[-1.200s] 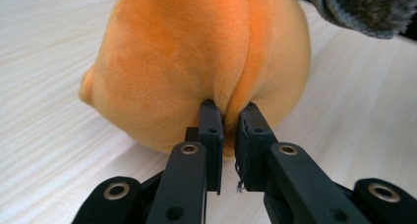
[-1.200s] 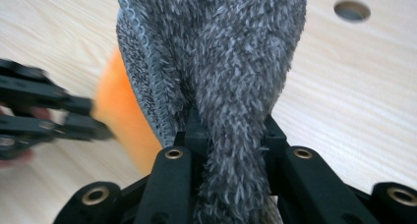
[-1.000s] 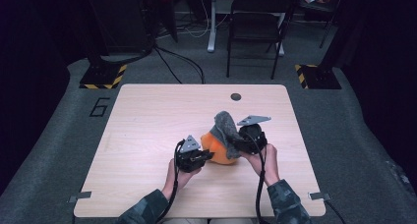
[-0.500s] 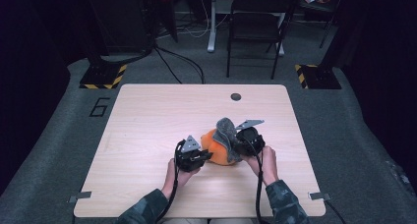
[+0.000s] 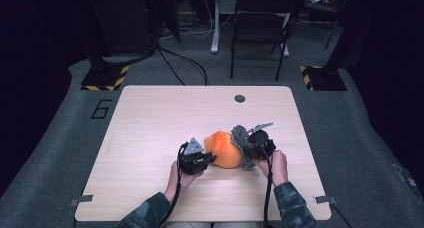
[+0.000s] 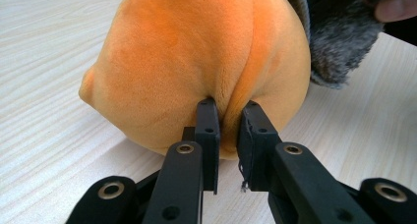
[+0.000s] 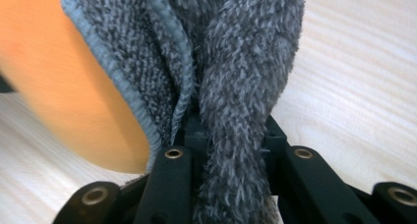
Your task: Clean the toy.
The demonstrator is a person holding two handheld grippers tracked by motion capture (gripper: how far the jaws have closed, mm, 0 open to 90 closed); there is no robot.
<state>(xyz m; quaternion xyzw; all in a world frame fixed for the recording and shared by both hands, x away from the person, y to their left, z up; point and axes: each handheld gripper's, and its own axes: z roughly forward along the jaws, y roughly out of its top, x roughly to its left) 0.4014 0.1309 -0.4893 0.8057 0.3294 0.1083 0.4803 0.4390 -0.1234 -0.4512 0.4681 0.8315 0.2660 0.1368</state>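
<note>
- Orange plush [image 5: 223, 149] sat on the wooden table [image 5: 150, 118], near the person's edge, a bit right of centre.
- Grey fuzzy cloth [image 5: 241, 140] was draped over the plush's right side; orange surface bare on the left half.
- Left gripper [image 5: 209, 158] was at the plush's left flank, low on the tabletop.
- In the left gripper view the left gripper [image 6: 228, 120] had both jaws nearly together, pinching a fold of the orange plush [image 6: 196, 62] between the pads. So: clamped on the plush fabric, not on the whole body.
- Fold ran up along a seam-like crease right above the pinch.
- Grey cloth [image 6: 334, 42] visible at the far upper right of that view, touching the plush; a fingertip of the other hand just past it.
- Right gripper [image 5: 248, 150] was at the plush's right side, pressed into the cloth.
- In the right gripper view the right gripper [image 7: 231, 130] had a twisted bunch of grey cloth [image 7: 241, 86] wedged between its jaws, jaws tight around it. Grasping the cloth.
- Cloth's stitched hem curved down the left of that bunch, lying against the orange plush [image 7: 54, 81].
- Plush rested on the table [image 7: 354, 86], not lifted as far as I could tell.
- Both hands [image 5: 277, 165] close together, plush between the two grippers.
- Cables trailed back toward the person.
</note>
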